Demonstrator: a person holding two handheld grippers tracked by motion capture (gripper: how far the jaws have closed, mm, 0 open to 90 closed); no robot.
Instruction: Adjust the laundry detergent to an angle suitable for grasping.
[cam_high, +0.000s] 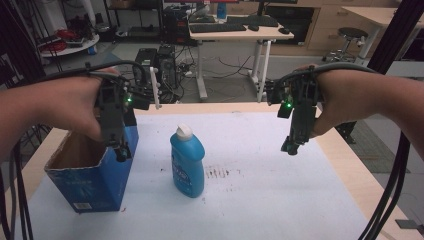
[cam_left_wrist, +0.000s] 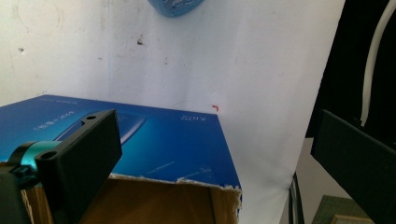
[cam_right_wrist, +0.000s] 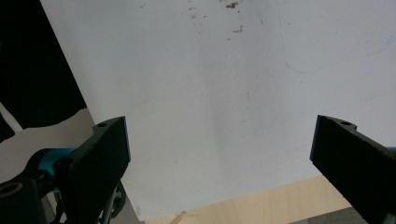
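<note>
Bottle (cam_high: 188, 163) upright beside box (cam_high: 90, 175) on surface (cam_high: 280, 200).
Left hand-held gripper (cam_high: 121, 152) over box, right hand-held gripper (cam_high: 291, 148) apart; both wide open, empty.

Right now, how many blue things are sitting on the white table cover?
2. An open blue cardboard box stands at the left edge, under the left gripper. A blue plastic bottle with a white cap stands upright just right of it, near the middle.

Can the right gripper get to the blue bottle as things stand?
Probably yes. The right gripper hangs open above the white sheet, and the stretch between it and the upright blue bottle is bare. The blue box stands on the bottle's far side.
</note>
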